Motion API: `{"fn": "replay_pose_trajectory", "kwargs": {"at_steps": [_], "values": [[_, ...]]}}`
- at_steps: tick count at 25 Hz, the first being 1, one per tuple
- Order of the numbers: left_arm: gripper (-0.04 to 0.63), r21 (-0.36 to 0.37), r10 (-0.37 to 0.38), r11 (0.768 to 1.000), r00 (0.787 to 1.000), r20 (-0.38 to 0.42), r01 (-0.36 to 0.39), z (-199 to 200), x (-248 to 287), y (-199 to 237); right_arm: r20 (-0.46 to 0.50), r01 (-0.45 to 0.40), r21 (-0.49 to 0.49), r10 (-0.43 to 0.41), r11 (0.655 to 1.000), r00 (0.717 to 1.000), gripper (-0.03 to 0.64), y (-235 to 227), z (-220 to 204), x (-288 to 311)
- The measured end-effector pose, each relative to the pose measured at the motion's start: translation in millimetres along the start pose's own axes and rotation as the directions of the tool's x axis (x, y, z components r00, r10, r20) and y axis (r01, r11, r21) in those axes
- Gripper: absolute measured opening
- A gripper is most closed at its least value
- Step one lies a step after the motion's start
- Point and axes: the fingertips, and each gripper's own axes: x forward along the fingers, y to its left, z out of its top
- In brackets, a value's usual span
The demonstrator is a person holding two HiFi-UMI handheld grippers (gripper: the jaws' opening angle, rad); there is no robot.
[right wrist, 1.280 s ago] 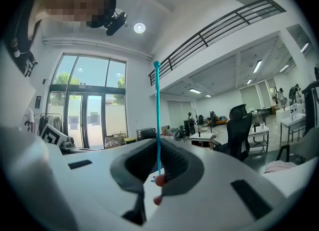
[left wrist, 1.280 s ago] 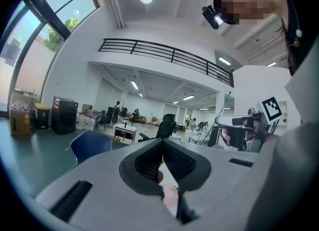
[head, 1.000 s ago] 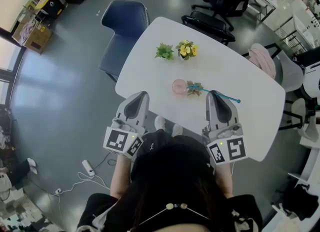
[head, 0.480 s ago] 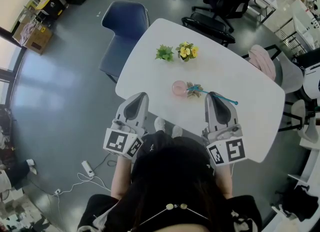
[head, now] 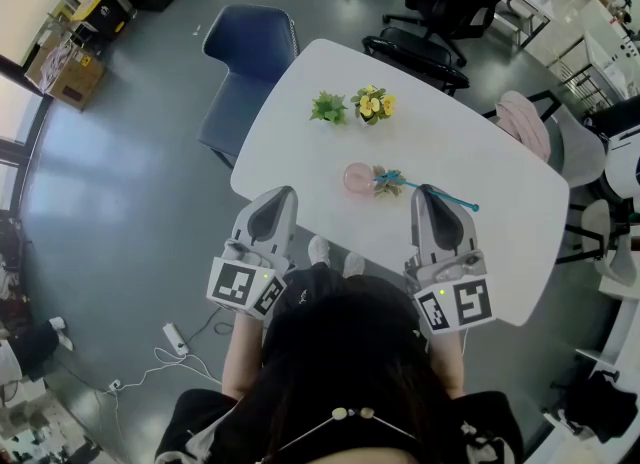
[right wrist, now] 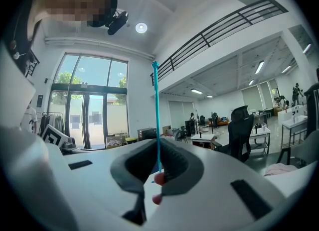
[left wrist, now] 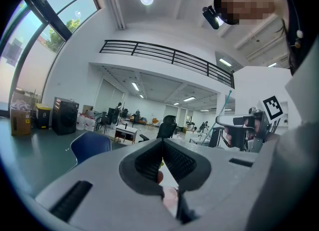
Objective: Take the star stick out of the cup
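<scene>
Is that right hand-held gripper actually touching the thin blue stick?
Touching. In the right gripper view the right hand-held gripper has its jaws closed on the star stick.

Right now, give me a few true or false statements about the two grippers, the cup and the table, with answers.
1. The right gripper has its jaws shut on the teal star stick. True.
2. The left gripper is holding the pink cup. False: its jaws are together on nothing, and it sits apart from the cup.
3. Two small plants stand on the white table beyond the cup. True.
4. The chair at the table's far left corner is red. False: it is blue.
</scene>
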Motion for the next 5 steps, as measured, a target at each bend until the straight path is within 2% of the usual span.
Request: {"fn": "replay_pose_trajectory", "kwargs": {"at_steps": [5], "values": [[0.008, -0.001, 0.000, 1.000, 1.000, -0.001, 0.000, -2.3, -2.4, -2.1, 0.003, -0.001, 0.004, 0.001, 1.000, 1.000, 0.020, 0.6, -0.8, -2.5]]}}
